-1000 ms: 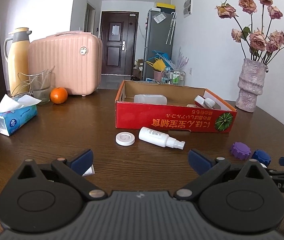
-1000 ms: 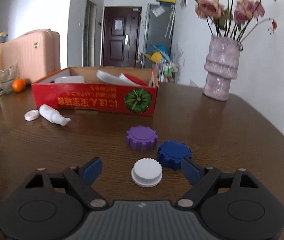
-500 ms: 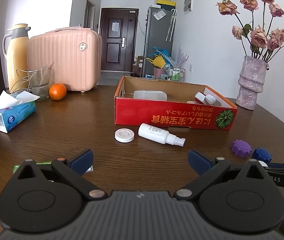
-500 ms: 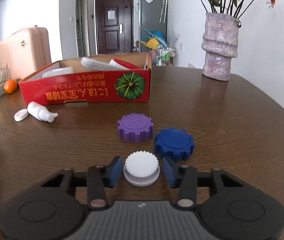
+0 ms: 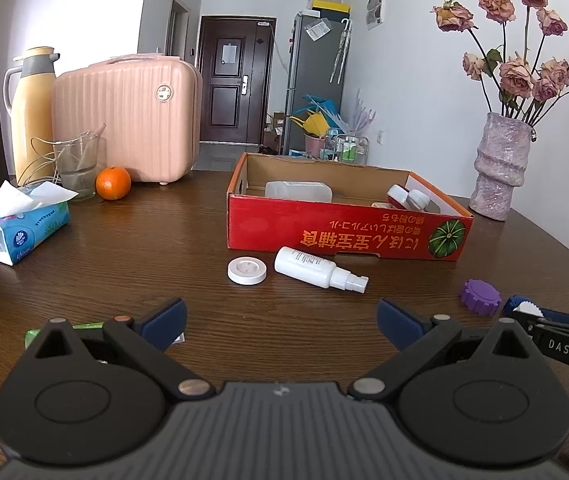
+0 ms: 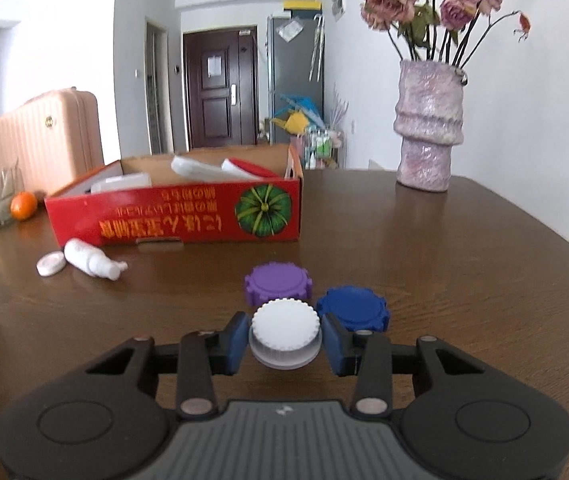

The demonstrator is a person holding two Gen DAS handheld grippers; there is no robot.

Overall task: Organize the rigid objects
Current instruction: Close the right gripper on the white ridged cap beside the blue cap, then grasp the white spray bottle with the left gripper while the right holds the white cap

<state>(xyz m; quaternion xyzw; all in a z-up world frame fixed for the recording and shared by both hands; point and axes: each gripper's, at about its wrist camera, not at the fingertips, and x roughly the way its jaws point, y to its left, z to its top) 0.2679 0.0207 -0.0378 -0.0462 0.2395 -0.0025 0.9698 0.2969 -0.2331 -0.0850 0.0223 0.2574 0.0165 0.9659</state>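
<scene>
Right wrist view shows us the white ridged cap (image 6: pixel 285 330) sitting between the two blue pads of our right gripper (image 6: pixel 285 340). The pads are pressed against its sides, one on each side, so we think the gripper is clamped on it. We cannot tell if the cap is off the wooden table (image 6: pixel 464 280) yet or resting on it.

Just past the cap are the purple cap (image 6: pixel 277 282) and the dark blue cap (image 6: pixel 352 307). Both are very close. The blue one is right beside our right pad. If we swing sideways we could bump them and send them sliding.

The white cap is round and smooth, and we only hold it by its thin edge. If we squeeze too softly or tip it, it could pop out and roll away.

Farther back is the red cardboard box (image 6: pixel 188 220), where things seem to go. Its front wall stands up, so if we carry the cap too low it could hit the wall and drop.

On the table in front of the box lie a white spray bottle (image 5: pixel 318 268) and a flat white lid (image 5: pixel 247 270).

Our left gripper (image 5: pixel 280 316) has its fingers wide apart and holds nothing.
</scene>
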